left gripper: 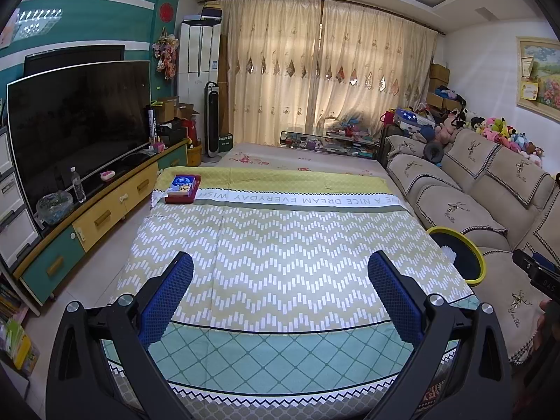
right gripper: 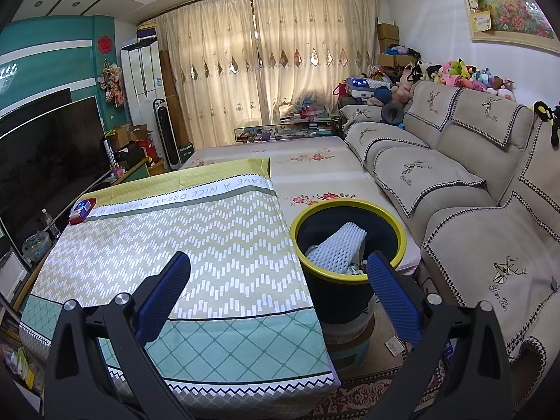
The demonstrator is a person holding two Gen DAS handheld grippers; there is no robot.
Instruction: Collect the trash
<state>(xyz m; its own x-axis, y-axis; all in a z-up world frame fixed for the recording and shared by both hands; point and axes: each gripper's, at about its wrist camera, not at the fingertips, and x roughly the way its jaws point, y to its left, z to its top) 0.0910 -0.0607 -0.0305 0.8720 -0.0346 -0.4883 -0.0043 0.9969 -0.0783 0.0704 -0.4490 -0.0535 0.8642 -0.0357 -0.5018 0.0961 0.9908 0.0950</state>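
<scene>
Left wrist view: left gripper (left gripper: 280,276) spread wide, empty, low in frame over cloth (left gripper: 280,238) lettered "A NICE DREAM EVERYDAY", upside down. Tissue box (left gripper: 182,186) on red tray (left gripper: 175,198), left of centre. Bin (left gripper: 481,262) at right edge.

Right wrist view: right gripper (right gripper: 278,278) likewise released, grasping nothing. Yellow-rimmed bin (right gripper: 350,245) right of centre, white foam net (right gripper: 337,248) and other trash inside. "HAVE A NICE DREAM" legible on cloth (right gripper: 175,245).
</scene>
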